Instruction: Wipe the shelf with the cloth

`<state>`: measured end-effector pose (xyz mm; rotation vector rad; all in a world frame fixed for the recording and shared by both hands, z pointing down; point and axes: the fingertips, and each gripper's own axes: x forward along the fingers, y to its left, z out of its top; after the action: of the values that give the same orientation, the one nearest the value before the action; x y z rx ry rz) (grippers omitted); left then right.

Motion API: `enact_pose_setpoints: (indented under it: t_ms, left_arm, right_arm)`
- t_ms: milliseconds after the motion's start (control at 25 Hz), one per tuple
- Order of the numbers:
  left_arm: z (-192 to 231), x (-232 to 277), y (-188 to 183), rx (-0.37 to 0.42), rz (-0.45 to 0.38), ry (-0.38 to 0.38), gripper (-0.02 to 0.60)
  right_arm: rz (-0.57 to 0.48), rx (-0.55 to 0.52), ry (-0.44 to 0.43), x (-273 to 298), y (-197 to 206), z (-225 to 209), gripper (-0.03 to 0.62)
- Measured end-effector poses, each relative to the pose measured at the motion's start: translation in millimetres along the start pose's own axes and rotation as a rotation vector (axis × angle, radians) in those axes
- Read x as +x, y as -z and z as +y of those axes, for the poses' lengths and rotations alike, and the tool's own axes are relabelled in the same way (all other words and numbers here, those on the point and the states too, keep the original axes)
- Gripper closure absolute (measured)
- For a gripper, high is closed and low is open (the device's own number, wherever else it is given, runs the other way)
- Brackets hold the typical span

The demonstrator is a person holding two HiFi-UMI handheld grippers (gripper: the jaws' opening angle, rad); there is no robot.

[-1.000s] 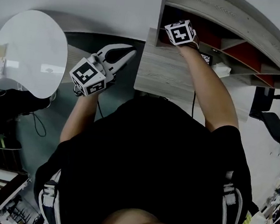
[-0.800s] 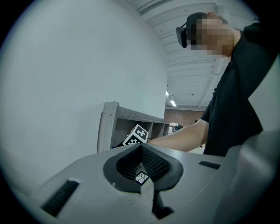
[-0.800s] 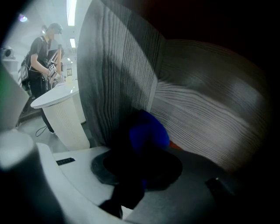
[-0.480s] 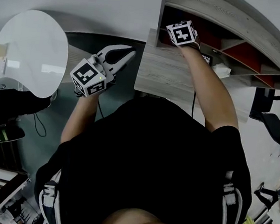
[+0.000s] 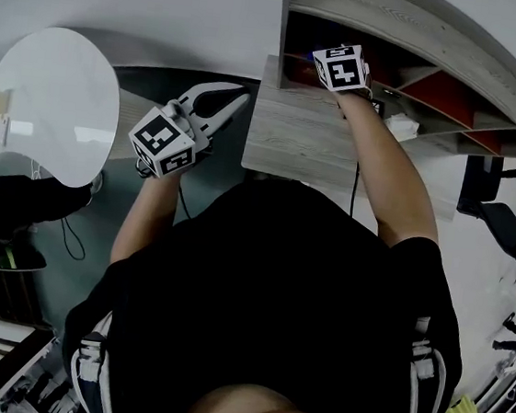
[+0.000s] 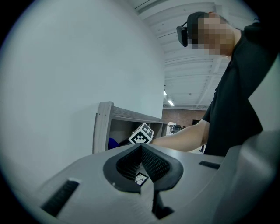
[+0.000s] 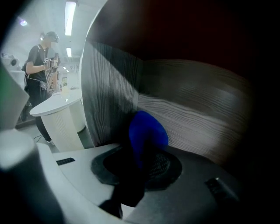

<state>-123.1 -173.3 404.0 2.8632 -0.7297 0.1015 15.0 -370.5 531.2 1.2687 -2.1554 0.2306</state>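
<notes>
My right gripper (image 7: 138, 164) was clamped on the blue cloth (image 7: 148, 131), which bulged forward past the jaw tips inside the end compartment of the shelf (image 5: 372, 15). The cloth sat in the corner, with the upright side panel (image 7: 109, 87) just to its left and the grained board (image 7: 201, 122) running away to the right. I could not tell whether it pressed the wood. I judged the next stroke had room only rightward, along the board's length. My left gripper (image 5: 241, 98) hung outside the shelf, well apart, jaws closed on nothing, so the right arm was the one placed to wipe.
</notes>
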Motion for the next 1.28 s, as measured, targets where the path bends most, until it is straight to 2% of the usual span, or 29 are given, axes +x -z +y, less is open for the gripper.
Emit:
enact_pose_setpoints:
  t_ms: [320, 520, 760, 1280]
  left_arm:
    - [-9.0, 17.1, -7.1, 0.007, -0.003, 0.032, 0.565]
    - [-16.7, 30.0, 1.3, 0.024, 0.03, 0.045, 0.565]
    - [-25.5, 40.3, -0.3, 0.032, 0.033, 0.058, 0.565]
    - [-53.1, 67.6, -1.4, 0.043, 0.041, 0.117, 0.565]
  right_arm:
    - [-0.052, 0.021, 0.011, -37.8, 10.9, -18.3, 0.505]
    - [-0.099, 0.0, 0.003, -67.4, 9.4, -17.9, 0.505]
    - [-0.164, -0.013, -0.005, -109.8, 7.7, -12.2, 0.505]
    - [-0.251, 0.04, 0.051, -184.1, 39.4, -25.1, 0.505]
